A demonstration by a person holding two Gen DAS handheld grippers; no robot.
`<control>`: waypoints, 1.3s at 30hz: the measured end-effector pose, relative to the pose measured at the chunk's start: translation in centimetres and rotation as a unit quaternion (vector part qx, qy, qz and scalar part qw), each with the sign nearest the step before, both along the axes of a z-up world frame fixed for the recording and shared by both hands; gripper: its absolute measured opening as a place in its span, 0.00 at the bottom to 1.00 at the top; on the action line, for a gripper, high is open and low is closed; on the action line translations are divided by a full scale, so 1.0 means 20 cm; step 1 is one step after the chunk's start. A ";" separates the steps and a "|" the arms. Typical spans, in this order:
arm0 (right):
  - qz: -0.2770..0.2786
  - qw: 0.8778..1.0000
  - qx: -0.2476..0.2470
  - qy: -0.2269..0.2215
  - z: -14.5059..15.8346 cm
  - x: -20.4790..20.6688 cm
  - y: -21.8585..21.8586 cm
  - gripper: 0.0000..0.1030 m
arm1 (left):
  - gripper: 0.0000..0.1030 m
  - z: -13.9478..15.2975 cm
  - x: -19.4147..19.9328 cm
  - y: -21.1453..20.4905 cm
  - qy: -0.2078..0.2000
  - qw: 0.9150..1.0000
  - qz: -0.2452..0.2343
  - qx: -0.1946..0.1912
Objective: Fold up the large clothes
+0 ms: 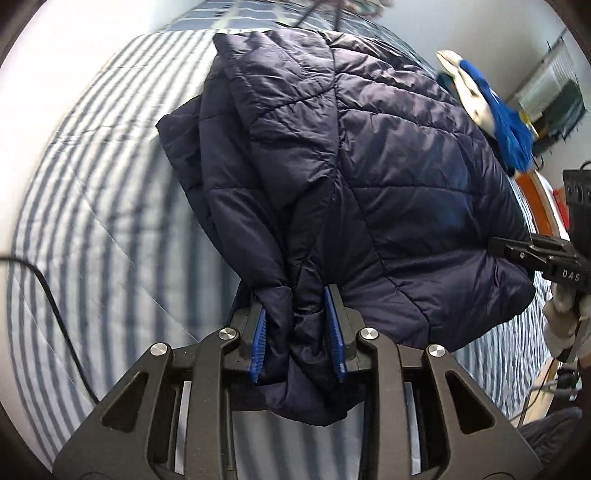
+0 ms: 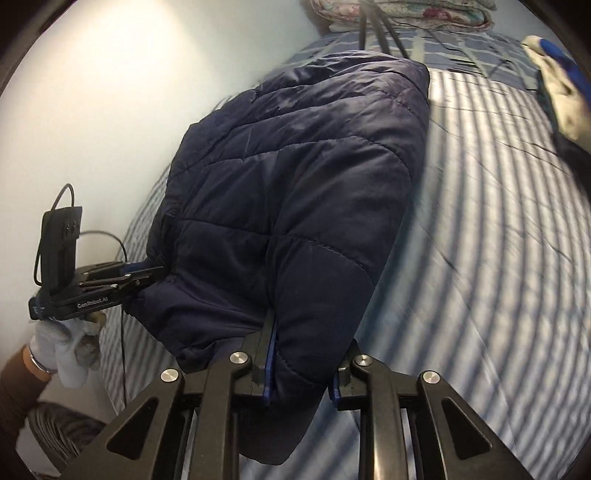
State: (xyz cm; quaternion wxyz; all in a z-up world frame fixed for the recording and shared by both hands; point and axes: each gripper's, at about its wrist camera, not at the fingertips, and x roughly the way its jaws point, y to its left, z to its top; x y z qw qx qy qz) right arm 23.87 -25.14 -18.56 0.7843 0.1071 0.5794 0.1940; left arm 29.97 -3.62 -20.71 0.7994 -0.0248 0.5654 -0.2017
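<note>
Bunched navy fabric sits clamped in the left gripper (image 1: 297,328), and the right gripper (image 2: 301,365) is clamped on the near hem of the same quilted jacket (image 1: 369,166), which lies across the striped bed (image 1: 92,221). It looks like a fold in progress, though motion blur hides detail; next, carry both corners together toward the far edge

The jacket (image 1: 369,166) lies on the bed (image 1: 92,184), its near edge bunched between both grippers, the left gripper (image 1: 298,332) at one corner, the right gripper (image 2: 301,365) at the other. More clothes (image 1: 491,110) lie on the bed beyond it, and a blanket (image 2: 399,14) at the far end.
</note>
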 end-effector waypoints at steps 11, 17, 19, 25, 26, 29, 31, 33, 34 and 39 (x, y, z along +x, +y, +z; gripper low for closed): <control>-0.008 1.000 -0.023 -0.004 0.05 -0.21 -0.18 0.27 | 0.27 0.03 -0.26 -0.21 -0.010 0.998 -0.056 0.031; 0.013 0.997 -0.053 -0.061 0.19 -0.25 -0.17 0.44 | 0.27 0.29 -0.29 -0.07 -0.064 0.996 -0.050 0.024; 0.003 0.993 -0.055 -0.109 0.29 -0.23 -0.22 0.50 | 0.27 0.41 -0.25 -0.03 -0.091 0.995 -0.032 0.012; -0.054 0.976 -0.065 -0.201 0.40 0.06 -0.26 0.48 | 0.27 0.50 0.08 -0.07 -0.142 0.990 0.003 0.012; -0.063 0.973 -0.078 -0.210 0.39 0.15 -0.25 0.43 | 0.27 0.48 0.12 -0.09 -0.148 0.989 0.005 0.014; -0.085 0.969 -0.091 -0.214 0.33 0.36 -0.25 0.39 | 0.27 0.41 0.27 -0.15 -0.164 0.986 0.014 0.027; -0.091 0.969 -0.095 -0.209 0.28 0.47 -0.22 0.39 | 0.27 0.32 0.32 -0.24 -0.159 0.986 0.021 0.037; -0.098 0.970 -0.103 -0.198 0.21 0.56 -0.20 0.39 | 0.27 0.21 0.37 -0.28 -0.143 0.989 0.022 0.044; -0.099 0.971 -0.105 -0.189 0.18 0.60 -0.20 0.39 | 0.27 0.15 0.39 -0.30 -0.140 0.988 0.021 0.059; -0.072 0.978 -0.135 -0.141 0.02 0.68 -0.14 0.39 | 0.32 -0.01 0.44 -0.28 -0.116 0.991 0.025 0.061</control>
